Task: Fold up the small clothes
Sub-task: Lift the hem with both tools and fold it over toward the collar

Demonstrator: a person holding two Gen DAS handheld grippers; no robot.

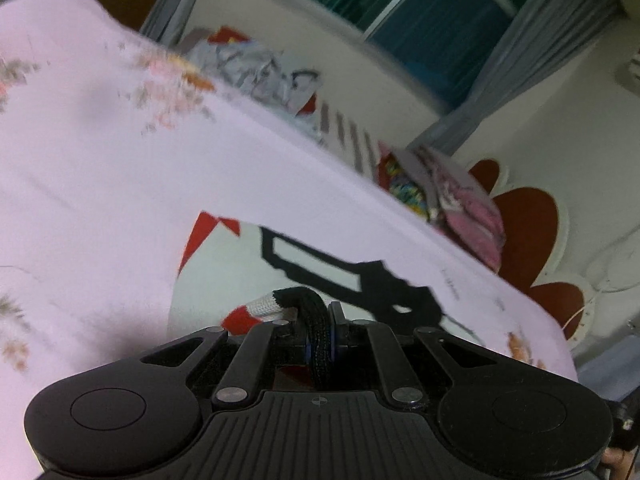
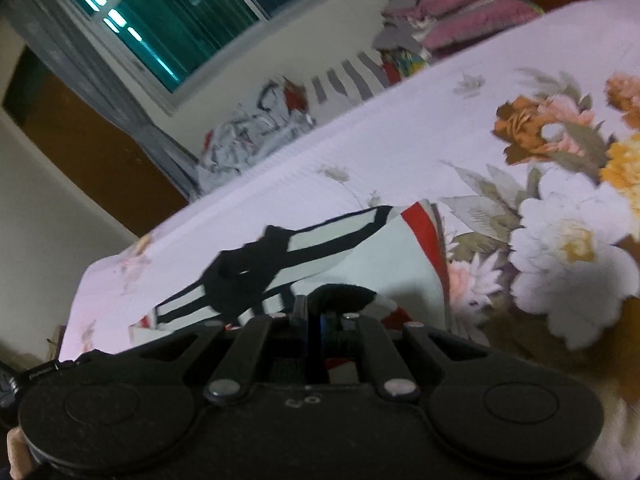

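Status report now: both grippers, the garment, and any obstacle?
Left gripper shut on garment trim. Right gripper shut on its other edge. Garment over bed. Clothes pile far off, not in the way.

blur: bedsheet (image 1: pixel 120 160), far clothes pile (image 1: pixel 256 68) | hidden: garment (image 2: pixel 360 264) lower edge

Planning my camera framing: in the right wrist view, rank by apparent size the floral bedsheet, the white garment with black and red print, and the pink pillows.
1. Pale floral bedsheet
2. White garment with black and red print, enlarged by nearness to the camera
3. Pink pillows, far off
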